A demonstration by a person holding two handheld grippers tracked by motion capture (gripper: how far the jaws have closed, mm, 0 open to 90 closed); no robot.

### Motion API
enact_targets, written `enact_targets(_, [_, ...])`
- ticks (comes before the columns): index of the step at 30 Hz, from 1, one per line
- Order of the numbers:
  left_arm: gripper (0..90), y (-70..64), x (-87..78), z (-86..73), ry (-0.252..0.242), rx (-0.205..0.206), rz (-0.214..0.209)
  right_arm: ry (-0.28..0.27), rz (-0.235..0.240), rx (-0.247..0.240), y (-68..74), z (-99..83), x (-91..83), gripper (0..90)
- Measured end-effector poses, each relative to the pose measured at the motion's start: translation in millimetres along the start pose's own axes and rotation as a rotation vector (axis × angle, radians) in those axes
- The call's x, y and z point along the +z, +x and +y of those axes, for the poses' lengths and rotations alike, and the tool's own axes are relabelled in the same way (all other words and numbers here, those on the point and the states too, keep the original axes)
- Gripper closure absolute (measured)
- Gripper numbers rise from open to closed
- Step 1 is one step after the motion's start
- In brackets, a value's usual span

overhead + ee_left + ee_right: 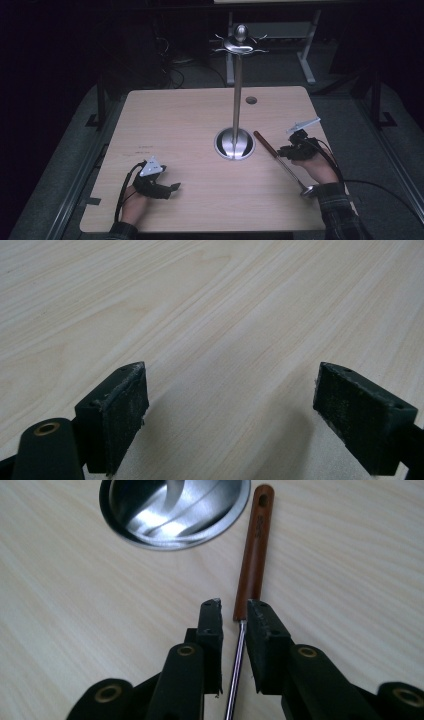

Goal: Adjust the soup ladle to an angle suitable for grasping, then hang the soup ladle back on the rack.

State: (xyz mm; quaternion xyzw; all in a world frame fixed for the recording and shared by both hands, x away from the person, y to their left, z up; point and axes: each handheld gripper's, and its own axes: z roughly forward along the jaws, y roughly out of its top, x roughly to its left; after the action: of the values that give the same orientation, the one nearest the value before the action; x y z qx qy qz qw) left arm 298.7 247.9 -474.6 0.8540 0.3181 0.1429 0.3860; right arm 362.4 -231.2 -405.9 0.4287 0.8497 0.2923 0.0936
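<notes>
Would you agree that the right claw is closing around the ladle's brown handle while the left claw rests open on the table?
Not quite: the right claw straddles the ladle's thin metal shaft, just below the brown handle, as the right gripper view shows. The rest holds: the left claw sits open over the table.

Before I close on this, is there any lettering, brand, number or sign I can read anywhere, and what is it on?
Nothing can be read with certainty.
Brown ladle handle: a short embossed marking runs along it below the hanging hole, too blurred to read in the right gripper view.
Table: faint dark marks near the left gripper, too small to read.
Steel hanging stand, right gripper: no text visible.
</notes>
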Motion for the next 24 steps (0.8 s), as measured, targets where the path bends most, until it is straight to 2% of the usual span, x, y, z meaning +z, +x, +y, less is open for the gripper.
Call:
enact_targets(7, [14.0,-0.7,0.1,0.2,0.005,0.004,0.001,0.000,-0.007,0.011,-4.4,18.4,9.4,72.0])
enact_targets(12, [14.0,-0.2,0.5,0.4,0.010,-0.001,-0.003,0.049,-0.018,0.015,-7.5,25.7,24.1,69.8])
enact_targets(17, [14.0,-1.1,1.0,0.7,0.007,-0.005,-0.003,0.119,-0.037,0.015,-11.5,26.7,41.0,68.8])
enact_targets(18, [14.0,-1.2,1.1,0.7,0.005,-0.006,-0.005,0.130,-0.036,0.028,-11.4,26.8,42.3,68.8])
enact_targets(24, [14.0,0.2,0.7,0.6,-0.001,-0.011,-0.004,0.178,-0.035,0.027,-14.6,27.8,51.2,67.8])
